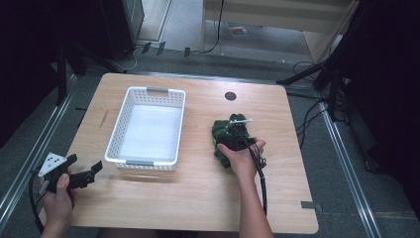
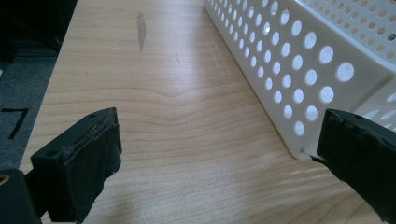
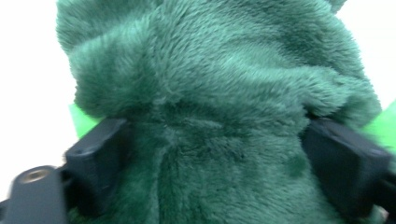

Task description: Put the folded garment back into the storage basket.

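Note:
A dark green plush toy (image 1: 220,130) lies on the wooden table (image 1: 198,193), right of the middle. My right gripper (image 1: 228,134) comes down on it from the near side, with the hand covering much of it. In the right gripper view the two black jaws press into the fur (image 3: 210,70) from both sides, fairly wide apart, and the plush bulges over them. A bright green part (image 3: 81,119) peeks out beside each jaw. My left gripper (image 1: 85,164) hovers open at the table's near left corner, holding nothing (image 2: 219,140).
A white perforated basket (image 1: 141,162) stands left of centre, with nothing in it; its near corner (image 2: 289,70) is just beside my left gripper's right jaw. A round cable hole (image 1: 230,95) sits at the back. Cables and stands surround the table on the floor.

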A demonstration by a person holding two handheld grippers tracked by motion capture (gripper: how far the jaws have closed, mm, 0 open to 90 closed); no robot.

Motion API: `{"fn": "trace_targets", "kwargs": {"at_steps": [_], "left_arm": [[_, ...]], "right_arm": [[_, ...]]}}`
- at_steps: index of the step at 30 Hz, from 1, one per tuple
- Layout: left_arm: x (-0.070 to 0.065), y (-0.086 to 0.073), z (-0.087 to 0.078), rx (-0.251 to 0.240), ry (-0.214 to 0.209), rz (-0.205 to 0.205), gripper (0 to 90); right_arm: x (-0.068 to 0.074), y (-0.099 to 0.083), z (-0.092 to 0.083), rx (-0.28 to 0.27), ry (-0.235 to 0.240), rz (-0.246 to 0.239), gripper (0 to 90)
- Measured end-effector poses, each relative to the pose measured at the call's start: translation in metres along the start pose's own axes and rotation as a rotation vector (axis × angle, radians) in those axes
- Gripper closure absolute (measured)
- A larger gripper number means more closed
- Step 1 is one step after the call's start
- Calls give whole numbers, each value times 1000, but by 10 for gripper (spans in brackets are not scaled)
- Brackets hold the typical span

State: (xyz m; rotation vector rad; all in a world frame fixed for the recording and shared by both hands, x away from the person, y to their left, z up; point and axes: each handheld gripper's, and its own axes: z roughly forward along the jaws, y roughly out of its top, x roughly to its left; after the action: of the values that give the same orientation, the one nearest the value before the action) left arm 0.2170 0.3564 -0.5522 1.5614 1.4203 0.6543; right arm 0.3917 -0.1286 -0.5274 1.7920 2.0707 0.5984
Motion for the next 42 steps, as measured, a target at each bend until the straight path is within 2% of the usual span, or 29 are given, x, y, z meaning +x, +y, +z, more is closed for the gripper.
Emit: {"fn": "trace_targets", "kwargs": {"at_steps": [4, 8, 10, 16, 20, 25, 28, 32, 37, 42], "left_arm": [[1, 0, 0, 1, -5, -9, 8], [1, 0, 0, 2, -4, -10, 9], [1, 0, 0, 2, -6, -11, 9], [1, 0, 1, 6, -10, -11, 9], [1, 0, 1, 7, -9, -8, 9], [1, 0, 1, 7, -13, -8, 9], [1, 0, 0, 6, -18, -6, 9], [1, 0, 0, -1, -24, -10, 9], [3, 0, 0, -6, -31, -19, 9], [3, 0, -1, -4, -36, -19, 9]], "right_arm": [[3, -2, -2, -16, 0, 0, 268], [5, -2, -6, -40, -14, 46, 474], [6, -3, -6, -53, -6, 45, 546], [10, -5, -6, -71, 9, 44, 668], [8, -9, -6, -109, 20, 51, 710], [3, -16, -6, -159, 57, 97, 733], [2, -17, -8, -169, 48, 94, 738], [6, -17, -16, -204, 36, 93, 742], [9, -15, -32, -267, 56, 102, 741], [14, -10, -47, -296, 52, 97, 741]]}}
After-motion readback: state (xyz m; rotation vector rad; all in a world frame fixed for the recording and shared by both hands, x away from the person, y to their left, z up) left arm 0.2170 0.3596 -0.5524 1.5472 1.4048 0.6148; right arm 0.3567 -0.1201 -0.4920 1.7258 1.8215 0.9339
